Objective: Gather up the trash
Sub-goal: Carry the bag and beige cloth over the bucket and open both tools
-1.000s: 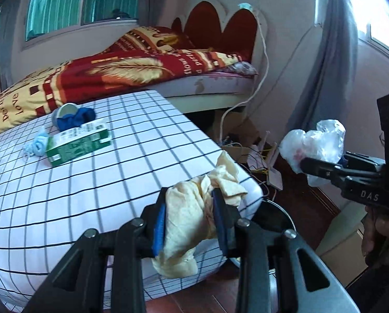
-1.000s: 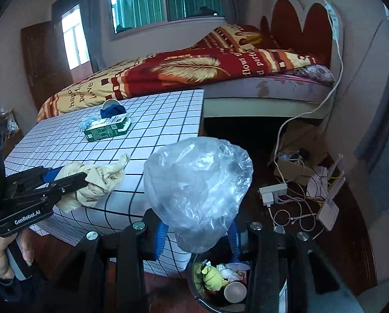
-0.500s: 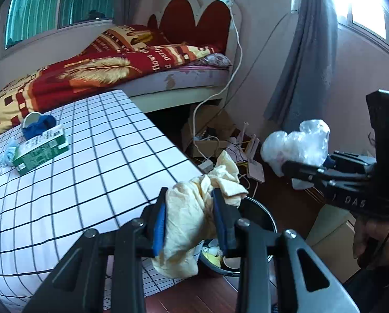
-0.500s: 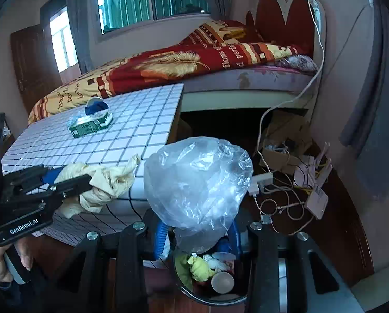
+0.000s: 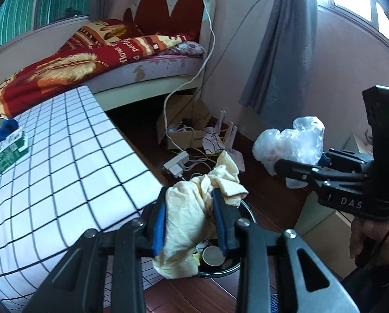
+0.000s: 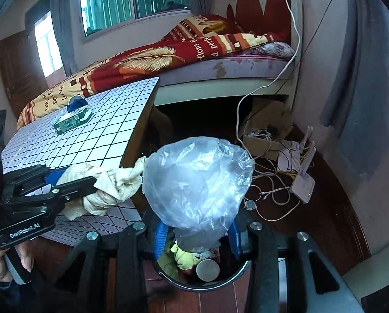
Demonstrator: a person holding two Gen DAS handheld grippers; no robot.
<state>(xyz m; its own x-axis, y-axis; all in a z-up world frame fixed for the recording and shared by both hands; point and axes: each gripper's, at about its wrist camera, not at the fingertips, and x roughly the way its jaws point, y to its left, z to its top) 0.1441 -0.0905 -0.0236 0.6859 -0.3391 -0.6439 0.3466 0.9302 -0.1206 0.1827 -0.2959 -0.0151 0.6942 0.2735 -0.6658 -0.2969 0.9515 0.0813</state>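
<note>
The crumpled cream paper (image 5: 191,216) is pinched between the blue pads of the left tool (image 5: 190,224), hanging over the near rim of the dark trash bin (image 5: 220,267) on the wooden floor. The clear plastic bag (image 6: 197,182) is pinched at its gathered neck by the right tool (image 6: 197,237), ballooning upward directly above the same bin (image 6: 207,284), which already holds a yellow scrap and a round lid. Both pieces seem held clear of the desk (image 5: 64,161) so that letting go would drop them straight in; the bag looks the better centred, while the paper sits nearer the edge and may need a nudge inward. Back on the checked desk, a green carton (image 5: 5,156) and a blue wad in a cup (image 5: 2,129) lie close together, apparently trash yet to be collected.
</note>
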